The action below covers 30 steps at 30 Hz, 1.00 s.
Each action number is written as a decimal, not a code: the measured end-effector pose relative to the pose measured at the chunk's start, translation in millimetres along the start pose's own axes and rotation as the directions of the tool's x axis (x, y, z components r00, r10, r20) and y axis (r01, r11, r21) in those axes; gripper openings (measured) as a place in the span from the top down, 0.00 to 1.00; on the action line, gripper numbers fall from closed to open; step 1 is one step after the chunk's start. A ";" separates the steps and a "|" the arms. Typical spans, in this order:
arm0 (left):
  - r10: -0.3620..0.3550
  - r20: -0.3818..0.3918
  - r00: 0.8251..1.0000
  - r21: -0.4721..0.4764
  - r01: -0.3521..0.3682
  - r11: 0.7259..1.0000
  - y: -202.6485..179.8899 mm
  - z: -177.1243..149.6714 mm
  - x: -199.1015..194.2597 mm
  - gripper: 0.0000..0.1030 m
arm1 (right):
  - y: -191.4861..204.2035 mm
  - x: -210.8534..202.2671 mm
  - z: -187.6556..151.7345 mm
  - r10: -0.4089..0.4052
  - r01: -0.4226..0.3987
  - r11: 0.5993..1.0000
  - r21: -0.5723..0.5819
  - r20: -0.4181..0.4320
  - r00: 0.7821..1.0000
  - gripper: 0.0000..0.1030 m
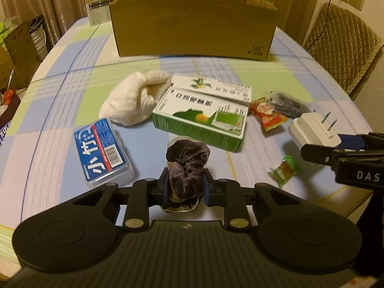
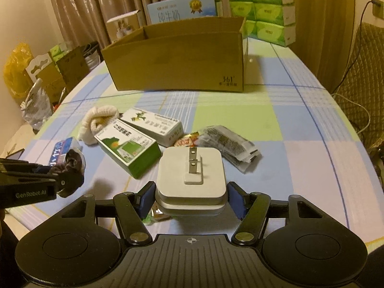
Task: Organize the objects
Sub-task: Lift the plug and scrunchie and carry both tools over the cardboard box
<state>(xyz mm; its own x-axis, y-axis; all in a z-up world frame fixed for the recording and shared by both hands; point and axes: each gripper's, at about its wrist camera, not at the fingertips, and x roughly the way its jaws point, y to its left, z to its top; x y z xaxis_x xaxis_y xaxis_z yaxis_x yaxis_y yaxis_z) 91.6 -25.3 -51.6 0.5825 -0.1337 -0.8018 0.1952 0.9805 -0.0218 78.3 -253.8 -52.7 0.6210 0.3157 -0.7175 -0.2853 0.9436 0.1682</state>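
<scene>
My left gripper (image 1: 184, 187) is shut on a dark purple velvet scrunchie (image 1: 186, 168) and holds it just above the table; it also shows in the right wrist view (image 2: 72, 162). My right gripper (image 2: 190, 196) is shut on a white plug adapter (image 2: 190, 175), prongs facing forward; the adapter also shows in the left wrist view (image 1: 314, 129). An open cardboard box (image 1: 192, 24) stands at the far side of the table, and it also shows in the right wrist view (image 2: 175, 57). Both grippers are at the near edge, well short of the box.
On the checked tablecloth lie a white rolled cloth (image 1: 134, 98), two green-and-white boxes (image 1: 204, 112), a blue plastic case (image 1: 102, 150), a red snack packet (image 1: 267, 114), a dark packet (image 1: 288, 104) and a green candy (image 1: 284, 170). A chair (image 1: 345, 45) stands at right.
</scene>
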 end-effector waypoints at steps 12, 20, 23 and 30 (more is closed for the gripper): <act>-0.068 0.071 0.995 0.031 0.066 0.997 -1.6 50.7 -35.5 0.79 | 14.6 -21.6 52.8 0.048 -0.045 0.997 -0.064 0.050 0.998 0.40; -0.091 0.135 0.987 0.067 0.083 0.994 5.9 130.7 -43.0 0.79 | 14.5 -20.5 143.1 0.056 -0.039 0.991 -0.126 0.139 0.989 0.40; -0.099 0.151 0.984 0.082 0.087 0.993 9.4 165.6 -37.2 0.79 | 12.8 -10.2 175.2 0.042 -0.016 0.987 -0.160 0.161 0.986 0.40; -0.086 0.177 0.980 0.094 0.070 0.993 20.3 237.4 -6.2 0.79 | -6.7 44.6 241.3 0.018 0.002 0.992 -0.129 0.153 0.988 0.40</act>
<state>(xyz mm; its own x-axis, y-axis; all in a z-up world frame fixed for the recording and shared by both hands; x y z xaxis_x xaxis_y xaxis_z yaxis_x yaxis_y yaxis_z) 279.3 -38.7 94.6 0.6939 -0.2409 -0.6785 0.3091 0.9508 -0.0215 284.1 -221.9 77.4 0.7199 0.3439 -0.6028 -0.3759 0.9234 0.0780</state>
